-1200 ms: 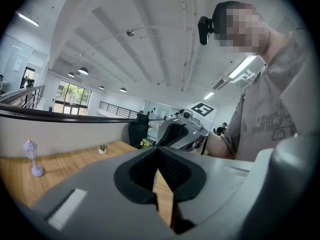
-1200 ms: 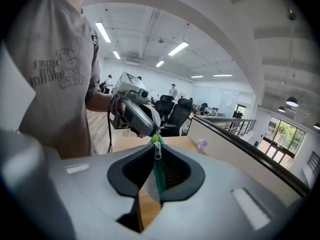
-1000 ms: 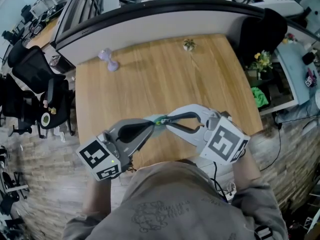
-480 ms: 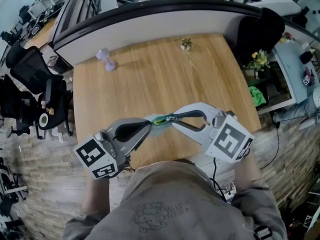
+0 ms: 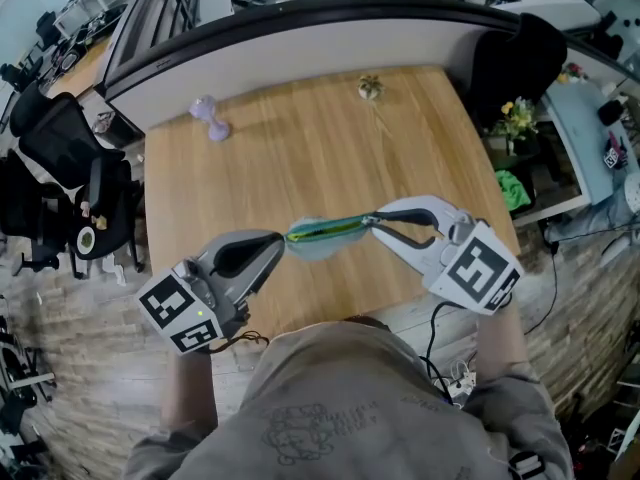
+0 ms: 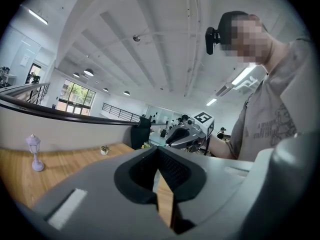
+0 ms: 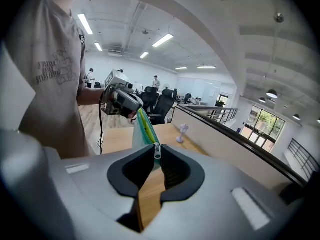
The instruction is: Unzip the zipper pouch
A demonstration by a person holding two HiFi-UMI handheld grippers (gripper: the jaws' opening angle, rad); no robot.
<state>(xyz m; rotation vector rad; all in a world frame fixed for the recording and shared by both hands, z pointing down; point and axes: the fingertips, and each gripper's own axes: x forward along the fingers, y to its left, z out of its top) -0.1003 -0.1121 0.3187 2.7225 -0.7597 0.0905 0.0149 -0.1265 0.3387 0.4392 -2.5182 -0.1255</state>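
While both hands are raised above the wooden table (image 5: 300, 158), the head view shows the zipper pouch (image 5: 325, 234) stretched in the air between the two tools at the middle of the frame, clear of the tabletop. The left gripper (image 5: 281, 240) meets the pouch's left end and the right gripper (image 5: 374, 220) meets its right end. A small lilac lamp (image 5: 211, 118) stands at the table's upper left and a tiny potted plant (image 5: 370, 87) at its far edge, both well apart from the pouch. Black office chairs (image 5: 70, 168) fill the left side of the frame. From the left gripper view, the jaws are pressed together with a thin pale edge of the pouch pinched at their tips. The right gripper (image 6: 186, 132) is beyond them at centre, and the person's grey shirt (image 6: 280, 114) takes up the right side. From the right gripper view, the jaws are nearly together and clamp the metal zipper pull (image 7: 157, 151) at the centre of the frame. The teal pouch with its yellow-green stripe (image 7: 142, 128) runs from the pull up and to the left, where its far end is clamped in the left gripper (image 7: 131, 108).
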